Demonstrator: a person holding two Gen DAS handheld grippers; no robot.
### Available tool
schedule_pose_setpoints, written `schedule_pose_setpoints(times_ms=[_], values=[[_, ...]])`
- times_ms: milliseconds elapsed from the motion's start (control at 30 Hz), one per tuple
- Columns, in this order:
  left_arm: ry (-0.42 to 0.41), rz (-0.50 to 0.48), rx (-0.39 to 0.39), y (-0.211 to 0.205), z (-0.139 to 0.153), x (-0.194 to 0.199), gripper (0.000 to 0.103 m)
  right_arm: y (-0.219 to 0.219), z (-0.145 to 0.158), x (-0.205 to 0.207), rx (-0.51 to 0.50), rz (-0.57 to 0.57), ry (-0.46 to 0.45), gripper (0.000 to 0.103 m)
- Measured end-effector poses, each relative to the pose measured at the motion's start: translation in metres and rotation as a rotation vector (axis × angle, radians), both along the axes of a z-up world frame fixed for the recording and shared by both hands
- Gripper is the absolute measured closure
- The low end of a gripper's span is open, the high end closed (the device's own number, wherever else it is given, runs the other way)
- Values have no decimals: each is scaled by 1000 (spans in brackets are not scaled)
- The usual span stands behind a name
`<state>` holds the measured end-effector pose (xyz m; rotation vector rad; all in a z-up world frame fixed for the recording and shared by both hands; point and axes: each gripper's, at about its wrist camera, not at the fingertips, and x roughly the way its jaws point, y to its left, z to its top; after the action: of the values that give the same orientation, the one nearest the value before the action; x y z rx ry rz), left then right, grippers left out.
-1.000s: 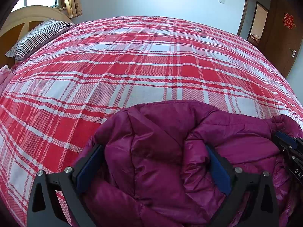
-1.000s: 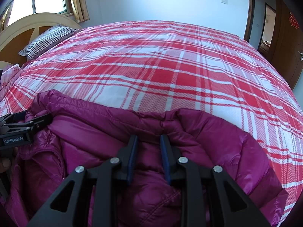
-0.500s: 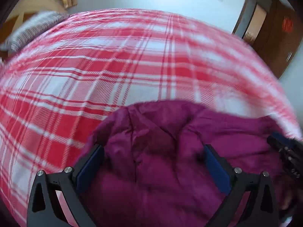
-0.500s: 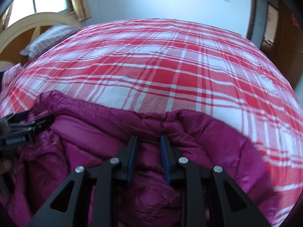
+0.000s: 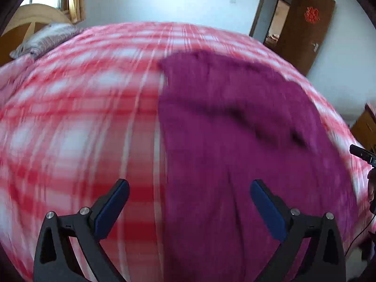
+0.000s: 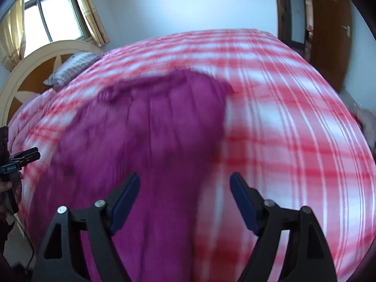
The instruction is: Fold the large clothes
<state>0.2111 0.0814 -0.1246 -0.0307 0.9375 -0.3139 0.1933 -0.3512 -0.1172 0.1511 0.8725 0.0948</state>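
A large magenta puffer jacket [image 5: 235, 141] lies spread on the red-and-white plaid bed [image 5: 82, 117]; both views are motion-blurred. My left gripper [image 5: 188, 199] is open and empty, raised above the jacket's left edge. My right gripper [image 6: 185, 197] is open and empty, raised above the jacket's [image 6: 152, 141] right edge. The right gripper's tip shows at the right edge of the left wrist view [image 5: 362, 152], and the left gripper shows at the left edge of the right wrist view [image 6: 21, 159].
A striped pillow [image 6: 70, 70] and curved wooden headboard [image 6: 30, 70] stand at the far left under a window [image 6: 54, 25]. A brown door [image 5: 303, 28] is at the far right. The plaid bedcover [image 6: 293, 117] stretches right of the jacket.
The right gripper, shut on the jacket before, has opened and let go. Both grippers have pulled back and up, and the jacket now lies spread out farther away.
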Motion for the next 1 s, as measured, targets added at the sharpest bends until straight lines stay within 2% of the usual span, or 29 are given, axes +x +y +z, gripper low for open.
schedule_pose_setpoints(times_ms=[100, 133, 200, 300, 333, 367, 400, 433, 467, 500, 533, 567, 633, 733, 900, 1000], values=[[25, 6, -8, 6, -22, -43, 1, -4, -25, -54, 25, -57, 41, 20], [6, 6, 2, 5, -25, -53, 1, -3, -32, -73, 15, -87, 37, 20], [-45, -1, 62, 0, -26, -74, 1, -2, -38, -92, 21, -120, 29, 20], [-57, -33, 62, -4, -33, -92, 1, 9, -50, -117, 46, -123, 20, 19], [-71, -46, 76, -5, -35, -95, 1, 18, -56, -122, 20, -114, 26, 20], [-81, -58, 80, -7, -36, -99, 1, 24, -56, -127, -11, -103, 19, 24], [-83, -76, 56, -8, -35, -102, 3, 34, -56, -129, -42, -76, 14, 41], [-81, -97, 29, -8, -35, -106, 9, 36, -54, -130, -28, -59, 14, 53], [-77, -120, 23, -10, -33, -108, 31, 37, -52, -131, 10, -45, 16, 83], [-81, -143, 41, -13, -30, -110, 58, 37, -49, -132, 53, -37, 20, 90], [-75, -168, 33, -14, -28, -113, 72, 36, -46, -134, 90, -22, 17, 93], [-55, -188, -2, -12, -25, -112, 87, 37, -45, -137, 115, -12, 12, 94], [-57, -180, -68, -1, -13, -115, 88, 37, -40, -146, 135, -3, -12, 95], [-83, -195, -125, 7, 11, -127, 90, 37, -23, -165, 196, 20, -59, 95], [-125, -264, -374, 27, 73, -152, 91, 38, 26, -208, 242, 68, -157, 95], [-164, -300, -495, 32, 112, -162, 91, 38, 63, -230, 264, 90, -238, 95]])
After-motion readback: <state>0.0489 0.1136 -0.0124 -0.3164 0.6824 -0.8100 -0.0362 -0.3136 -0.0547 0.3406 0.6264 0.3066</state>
